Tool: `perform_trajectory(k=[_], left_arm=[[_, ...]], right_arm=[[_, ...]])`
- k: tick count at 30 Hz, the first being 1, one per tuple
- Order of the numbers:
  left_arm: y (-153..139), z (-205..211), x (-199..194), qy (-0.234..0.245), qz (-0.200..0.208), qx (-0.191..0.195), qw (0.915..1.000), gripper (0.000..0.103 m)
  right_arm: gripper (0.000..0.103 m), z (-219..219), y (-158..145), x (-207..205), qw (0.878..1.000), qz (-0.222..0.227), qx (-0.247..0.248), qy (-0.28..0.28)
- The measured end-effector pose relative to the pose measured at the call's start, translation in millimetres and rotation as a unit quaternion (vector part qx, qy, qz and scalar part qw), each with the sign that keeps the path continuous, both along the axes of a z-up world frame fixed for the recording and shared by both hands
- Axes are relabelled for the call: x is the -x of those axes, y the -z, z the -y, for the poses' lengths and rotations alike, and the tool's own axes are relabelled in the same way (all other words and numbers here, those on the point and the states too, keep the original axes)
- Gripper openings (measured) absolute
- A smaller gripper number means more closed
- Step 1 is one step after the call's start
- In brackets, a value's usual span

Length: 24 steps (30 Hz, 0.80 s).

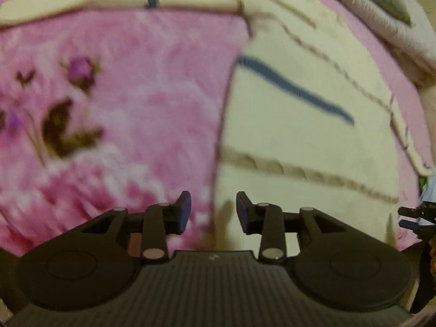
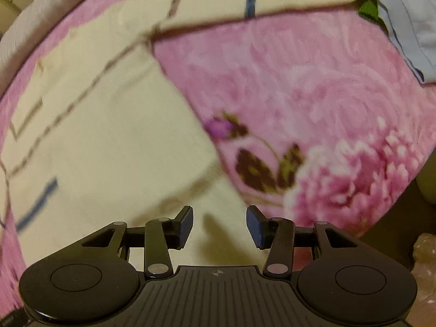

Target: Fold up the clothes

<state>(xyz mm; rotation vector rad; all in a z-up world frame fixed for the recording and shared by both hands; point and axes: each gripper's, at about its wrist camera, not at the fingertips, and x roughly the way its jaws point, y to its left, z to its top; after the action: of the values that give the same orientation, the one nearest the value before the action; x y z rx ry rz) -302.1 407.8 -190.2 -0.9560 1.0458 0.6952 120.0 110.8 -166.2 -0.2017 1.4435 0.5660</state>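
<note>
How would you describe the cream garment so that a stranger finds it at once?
Find the pink flowered blanket. On it the cream garment lies spread flat, with thin brown seams and short blue stripes, unlike the plain light blue cloth at the blanket's edge.

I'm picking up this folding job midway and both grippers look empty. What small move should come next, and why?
Probably lower both grippers and close them on the near hem of the cream garment. The left gripper and the right gripper are open, holding nothing, just above that hem, and the garment lies spread flat on the pink floral blanket.
</note>
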Motion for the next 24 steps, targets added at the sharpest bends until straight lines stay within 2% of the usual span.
perform_trajectory(k=[3,6,7,8,9,10,13,15,17,18,21,24], left_arm=[[12.6,11.8,-6.3,-0.025,0.000,0.014,0.9996,0.036],[14.3,23.5,-13.0,-0.029,-0.017,-0.014,0.9993,0.034],[14.2,25.7,-12.5,-0.039,-0.017,-0.020,0.9989,0.016],[14.1,28.1,-7.6,-0.057,-0.003,-0.011,0.9983,0.007],[14.1,30.5,-2.8,-0.074,0.011,-0.002,0.9972,0.006],[11.9,31.6,1.9,-0.087,0.018,-0.004,0.9960,0.005],[-1.4,43.1,11.7,-0.098,0.038,-0.017,0.9943,0.005],[-6.2,55.7,12.4,-0.081,0.035,-0.029,0.9957,0.007],[5.5,62.5,10.8,-0.071,-0.005,-0.031,0.9969,0.008],[13.2,64.5,10.9,-0.072,-0.029,-0.029,0.9966,0.012],[3.0,65.9,12.2,-0.078,-0.044,-0.033,0.9954,0.017],[-25.1,81.6,0.9,-0.025,-0.087,-0.060,0.9941,0.013]], right_arm=[[0.048,15.1,17.5,4.7,1.000,-0.013,0.004,-0.018],[0.048,17.8,29.5,11.7,0.998,-0.020,-0.005,-0.052],[0.047,17.7,31.1,14.9,0.998,-0.013,-0.009,-0.067],[0.043,17.8,31.1,16.4,0.997,-0.008,-0.011,-0.082],[0.020,18.1,31.0,17.8,0.995,-0.003,-0.012,-0.097],[0.007,20.3,29.7,17.0,0.994,-0.005,-0.020,-0.111],[0.007,31.1,16.3,10.3,0.991,0.003,-0.045,-0.124],[0.007,40.3,10.7,8.7,0.990,0.020,-0.049,-0.129],[0.007,47.7,14.0,8.4,0.990,0.023,-0.042,-0.131],[0.007,48.2,20.7,8.7,0.992,0.002,-0.030,-0.123],[0.008,52.1,23.9,10.5,0.994,-0.038,-0.012,-0.105],[0.009,56.2,5.2,19.1,0.991,-0.040,0.003,-0.127]])
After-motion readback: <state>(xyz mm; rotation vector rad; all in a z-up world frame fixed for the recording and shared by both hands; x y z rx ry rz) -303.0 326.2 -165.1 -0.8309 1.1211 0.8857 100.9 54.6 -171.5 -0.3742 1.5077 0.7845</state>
